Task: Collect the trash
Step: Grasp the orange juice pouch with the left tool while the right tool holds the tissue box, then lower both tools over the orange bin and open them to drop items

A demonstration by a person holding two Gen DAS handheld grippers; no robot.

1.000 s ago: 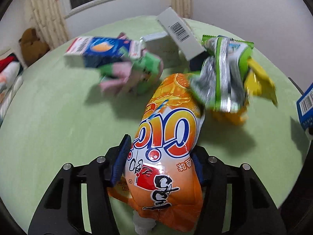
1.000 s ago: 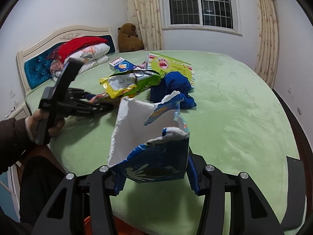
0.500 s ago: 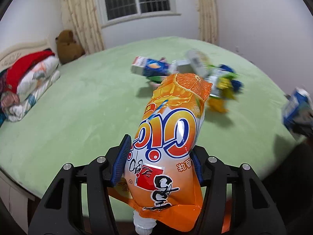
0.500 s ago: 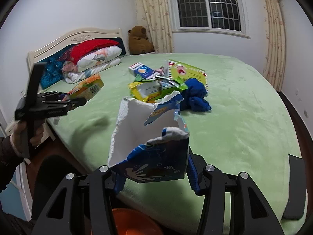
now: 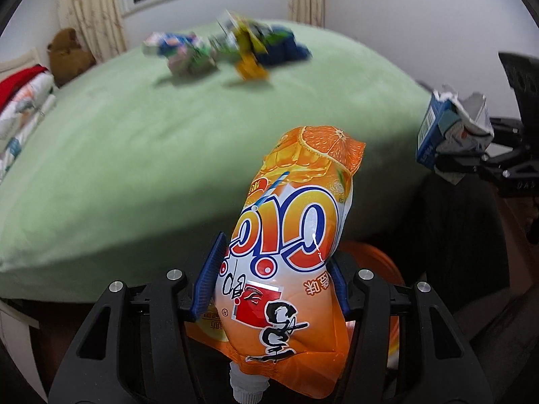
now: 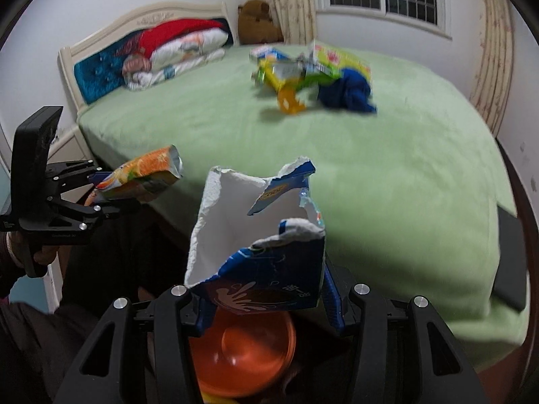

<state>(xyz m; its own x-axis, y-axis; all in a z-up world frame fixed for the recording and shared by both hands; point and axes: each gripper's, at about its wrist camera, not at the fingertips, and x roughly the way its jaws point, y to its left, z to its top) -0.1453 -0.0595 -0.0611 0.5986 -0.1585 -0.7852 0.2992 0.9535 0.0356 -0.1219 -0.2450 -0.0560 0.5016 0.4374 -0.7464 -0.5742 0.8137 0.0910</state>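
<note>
Both Hands Loaded, Bin Below

Now each of my grippers carries one piece of trash off the edge of the bed [image 5: 151, 155]. My left gripper [image 5: 273, 279] has its fingers closed on the orange drink pouch [image 5: 289, 245], pinched across its lower half, the spout pointing back toward me and the top rising well past the blue pads. It looks soft and glossy, light, probably near empty; I judge it could slide in a loose pinch, so a hold across the flat middle suits it best.

My right gripper [image 6: 266, 303] holds the torn blue carton [image 6: 259, 245] by its base, the ragged white mouth standing open above the fingers. Thin card like this is light and crushes easily, so the squeeze should stay mild.

Under both loads sits the orange bin [image 6: 242, 353], right beneath the carton in the right view and partly hidden behind the pouch in the left.

More wrappers [image 6: 296, 70] and a blue cloth [image 6: 350, 94] lie far up the bed, well apart from my fingers.
</note>
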